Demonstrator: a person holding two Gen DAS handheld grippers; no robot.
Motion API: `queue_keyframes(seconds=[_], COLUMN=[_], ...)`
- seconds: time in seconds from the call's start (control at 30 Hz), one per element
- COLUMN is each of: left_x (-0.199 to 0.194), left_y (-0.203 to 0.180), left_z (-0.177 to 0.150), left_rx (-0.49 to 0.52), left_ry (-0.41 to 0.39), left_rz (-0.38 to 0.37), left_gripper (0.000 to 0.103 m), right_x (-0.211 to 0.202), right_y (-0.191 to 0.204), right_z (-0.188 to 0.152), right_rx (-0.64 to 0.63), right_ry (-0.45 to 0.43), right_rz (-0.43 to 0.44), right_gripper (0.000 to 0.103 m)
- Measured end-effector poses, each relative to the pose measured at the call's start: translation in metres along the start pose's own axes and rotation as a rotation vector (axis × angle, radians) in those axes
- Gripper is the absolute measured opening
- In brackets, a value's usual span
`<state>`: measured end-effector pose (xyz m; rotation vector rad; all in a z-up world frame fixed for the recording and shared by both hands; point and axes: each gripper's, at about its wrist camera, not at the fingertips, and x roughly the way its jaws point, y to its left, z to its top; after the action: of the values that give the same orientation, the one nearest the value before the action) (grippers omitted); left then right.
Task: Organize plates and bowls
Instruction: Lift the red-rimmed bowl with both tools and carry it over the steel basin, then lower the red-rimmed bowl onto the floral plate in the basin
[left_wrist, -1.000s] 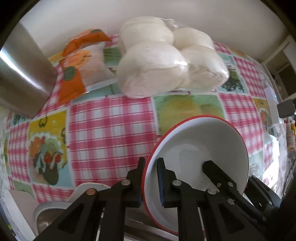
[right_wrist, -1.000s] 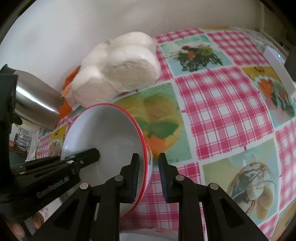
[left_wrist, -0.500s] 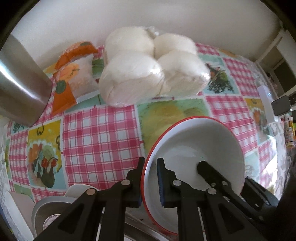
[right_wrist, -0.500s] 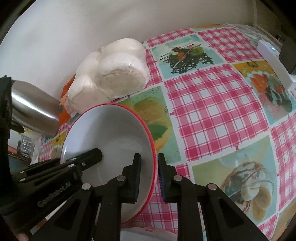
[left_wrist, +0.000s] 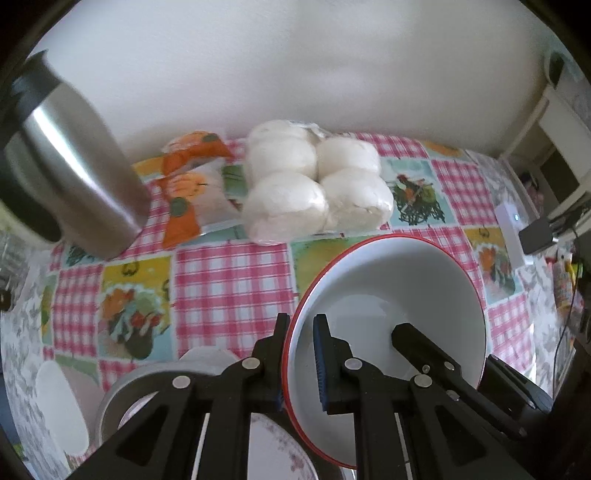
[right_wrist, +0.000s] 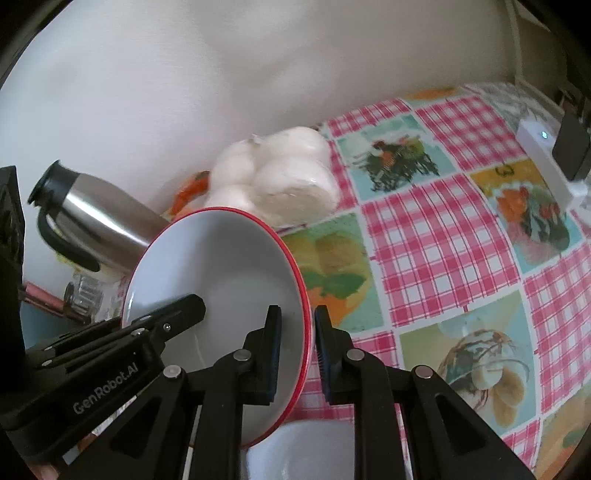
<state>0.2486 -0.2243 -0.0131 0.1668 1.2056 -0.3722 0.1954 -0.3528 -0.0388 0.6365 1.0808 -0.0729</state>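
Checked tablecloth (left_wrist: 229, 280) — red-rimmed bowl (left_wrist: 399, 295) aloft

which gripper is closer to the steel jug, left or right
Left. The left gripper clamps the bowl rim on the side facing the jug; the right gripper clamps the opposite rim, so the bowl lies between it and the jug.

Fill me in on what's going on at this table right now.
A person is working two handheld grippers, and both are clamped on one red-rimmed white bowl. The left gripper pinches one side of the rim, the right gripper the opposite side. The bowl is tilted above the checked tablecloth, over other dishes near the table's edge. Behind sit a bag of white buns and a steel jug.
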Motion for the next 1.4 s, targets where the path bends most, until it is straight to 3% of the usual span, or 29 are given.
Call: queue_keyframes(seconds=[0.67, 1.2, 1.4], left_x=[-0.073, -0.095, -0.099], left_y=[0.099, 0.157, 0.166], left_z=[-0.066, -0.13, -0.148], left_rx=[-0.297, -0.473, -0.509], left_ry=[-0.095, -0.077, -0.073], left_rz=[0.086, 0.084, 0.093], left_gripper=[0.015, 0.015, 0.015], right_x=[0.003, 0.009, 0.01], right_y=[0.097, 0.148, 0.165], right_z=[-0.051, -0.095, -0.111], right_rx=[-0.269, -0.415, -0.472], right_ry=[0.071, 0.182, 0.199], right_rz=[0.093, 0.164, 0.146], right_gripper=[0.021, 0.022, 0.025])
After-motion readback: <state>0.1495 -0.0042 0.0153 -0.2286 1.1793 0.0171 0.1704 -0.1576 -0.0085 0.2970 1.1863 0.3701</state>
